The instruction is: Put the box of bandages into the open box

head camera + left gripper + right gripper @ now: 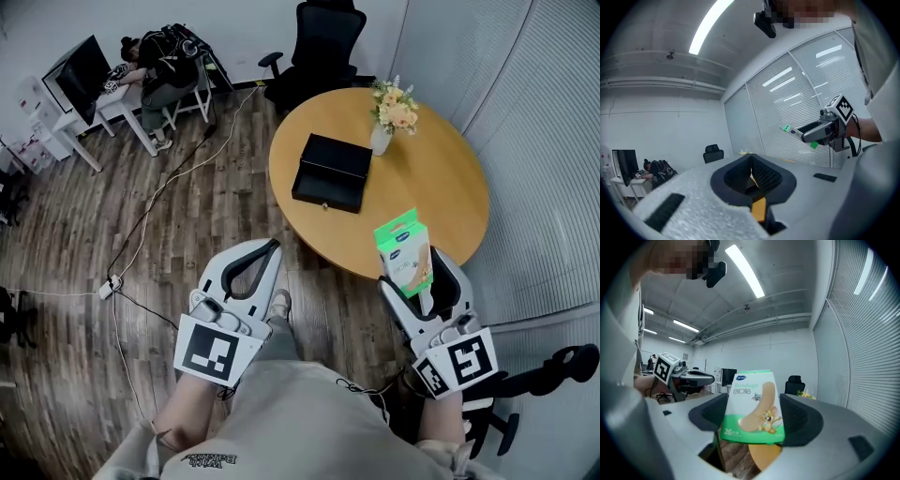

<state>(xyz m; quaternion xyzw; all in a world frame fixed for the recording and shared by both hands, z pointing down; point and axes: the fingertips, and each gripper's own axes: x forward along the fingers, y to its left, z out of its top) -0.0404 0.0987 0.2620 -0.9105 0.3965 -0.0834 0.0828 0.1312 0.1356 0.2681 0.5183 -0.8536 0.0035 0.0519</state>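
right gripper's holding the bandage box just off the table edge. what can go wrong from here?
1. The right gripper pinches the bandage box only by its lower end; most of it sticks out past the jaws, so it may tilt or slip in transit.
2. The vase of flowers stands close beside the black box; a wide approach could knock it over.
3. The black box lies near the table's edge; a bump might shove it off.

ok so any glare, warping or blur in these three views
Head view: even soft light, sharp, the wood-plank floor curving under the wide lens. Right gripper view: the green-and-white cardboard bandage box is sharp and readable, corners vignetted black. Left gripper view: the ceiling strip light blows out white; heavy fisheye bends the window blinds.
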